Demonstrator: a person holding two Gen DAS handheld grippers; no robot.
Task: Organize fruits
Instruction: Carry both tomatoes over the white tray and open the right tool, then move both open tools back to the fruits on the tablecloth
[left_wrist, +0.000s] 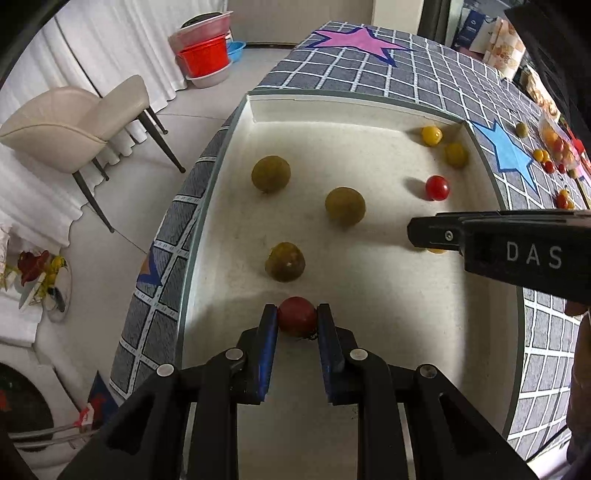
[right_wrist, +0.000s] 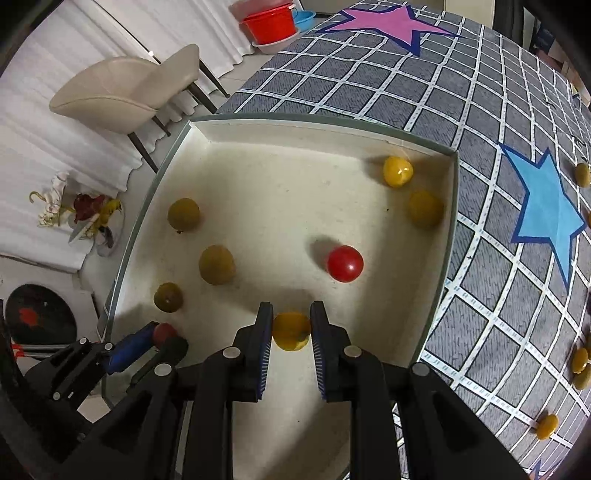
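Observation:
A white box (left_wrist: 332, 110) (right_wrist: 314, 127) sits on the checked table and holds several fruits. My left gripper (left_wrist: 297, 314) is shut on a dark red fruit (left_wrist: 297, 315) just above the box floor near the front; it also shows in the right wrist view (right_wrist: 162, 338). My right gripper (right_wrist: 291, 319) is shut on a yellow fruit (right_wrist: 291, 330) over the box's front right part; it shows from the side in the left wrist view (left_wrist: 417, 236). Three olive-green fruits (left_wrist: 270, 173) (right_wrist: 217, 264), two yellow ones (left_wrist: 432, 135) (right_wrist: 398, 171) and a red tomato (left_wrist: 437, 187) (right_wrist: 345, 263) lie in the box.
More small fruits (left_wrist: 543, 155) (right_wrist: 546, 426) lie on the grey checked tablecloth (right_wrist: 369, 81) right of the box, near a blue star (right_wrist: 546, 210). A beige chair (left_wrist: 74, 122) (right_wrist: 125, 85) and stacked basins (left_wrist: 205, 55) stand on the floor to the left.

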